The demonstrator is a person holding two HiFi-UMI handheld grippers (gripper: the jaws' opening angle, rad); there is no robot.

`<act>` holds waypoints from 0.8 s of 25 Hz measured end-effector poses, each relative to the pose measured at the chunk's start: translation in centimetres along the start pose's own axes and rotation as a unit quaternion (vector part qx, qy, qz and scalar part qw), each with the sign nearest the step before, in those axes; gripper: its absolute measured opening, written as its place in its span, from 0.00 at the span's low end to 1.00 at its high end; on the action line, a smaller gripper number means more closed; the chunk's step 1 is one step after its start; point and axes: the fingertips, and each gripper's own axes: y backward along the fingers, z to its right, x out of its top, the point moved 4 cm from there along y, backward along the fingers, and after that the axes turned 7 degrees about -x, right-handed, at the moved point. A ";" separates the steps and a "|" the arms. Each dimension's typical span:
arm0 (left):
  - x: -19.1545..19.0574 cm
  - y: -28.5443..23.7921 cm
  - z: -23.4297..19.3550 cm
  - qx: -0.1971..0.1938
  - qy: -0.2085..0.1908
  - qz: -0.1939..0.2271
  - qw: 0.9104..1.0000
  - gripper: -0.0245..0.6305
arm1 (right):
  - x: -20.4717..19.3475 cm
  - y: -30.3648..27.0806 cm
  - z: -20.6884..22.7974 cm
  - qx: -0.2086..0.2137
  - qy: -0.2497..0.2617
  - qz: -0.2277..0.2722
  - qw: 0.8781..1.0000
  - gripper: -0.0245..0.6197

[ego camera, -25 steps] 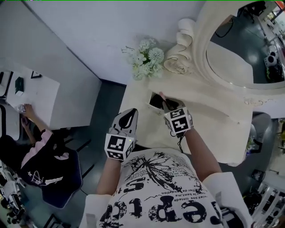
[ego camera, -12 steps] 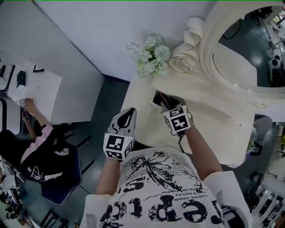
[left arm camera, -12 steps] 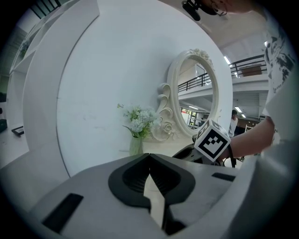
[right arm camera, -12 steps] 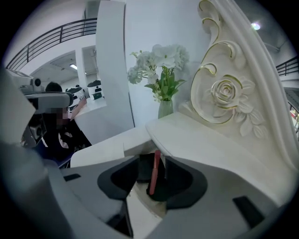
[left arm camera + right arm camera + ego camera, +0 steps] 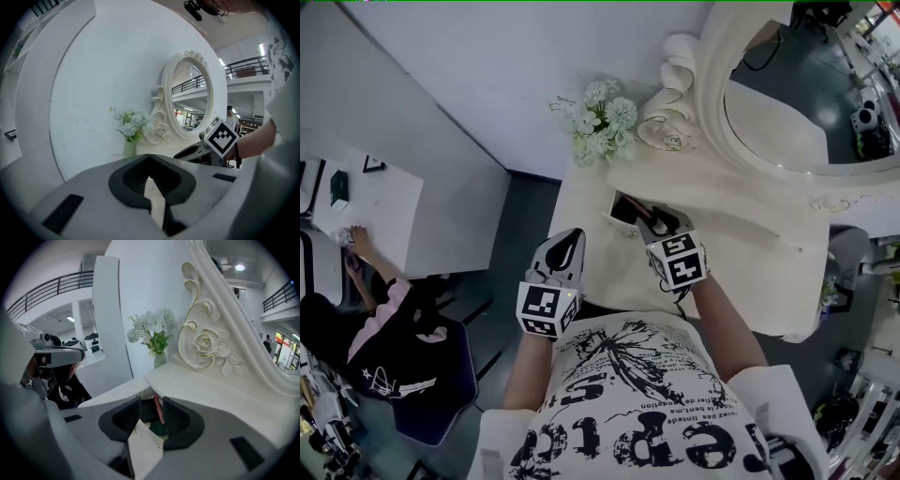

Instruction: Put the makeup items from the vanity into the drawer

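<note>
A small open drawer [image 5: 622,208] sits at the left of the white vanity top [image 5: 750,262]. My right gripper [image 5: 656,223] reaches down into it. In the right gripper view its jaws [image 5: 152,399] are opening around a slim pink makeup stick [image 5: 158,409]. The stick stands in the drawer close to the right-hand pad, and the pads do not squeeze it. A dark green item [image 5: 158,428] lies under it. My left gripper [image 5: 570,242] hangs off the vanity's front left edge, shut and empty, and its tips [image 5: 149,155] meet.
A vase of white flowers [image 5: 602,120] stands at the vanity's back left, beside the ornate oval mirror [image 5: 787,103] and its scrolled frame [image 5: 204,341]. A person [image 5: 389,323] sits at a white desk [image 5: 370,202] to the left, across a dark floor.
The right gripper has stayed over the open drawer, sinking slightly toward it. The left gripper has kept its place. The head view has swung a little.
</note>
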 end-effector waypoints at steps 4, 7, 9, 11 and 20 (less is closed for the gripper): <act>0.7 -0.5 0.9 -0.021 -0.008 0.005 1.000 0.07 | 1.0 3.1 0.6 -0.017 -0.016 0.070 0.997 0.12; 1.6 -1.2 1.7 -0.041 -0.021 0.009 0.999 0.07 | 1.4 5.6 1.5 -0.041 -0.023 0.113 0.992 0.09; 2.4 -1.8 2.3 -0.057 -0.032 0.014 0.998 0.07 | 1.7 7.3 2.0 -0.059 -0.027 0.144 0.987 0.07; 3.2 -2.3 2.9 -0.074 -0.044 0.019 0.996 0.07 | 2.0 9.1 2.5 -0.074 -0.036 0.171 0.982 0.07; 6.8 -4.1 6.3 -0.137 -0.087 0.046 0.986 0.07 | 1.8 15.0 4.5 -0.108 -0.095 0.245 0.959 0.06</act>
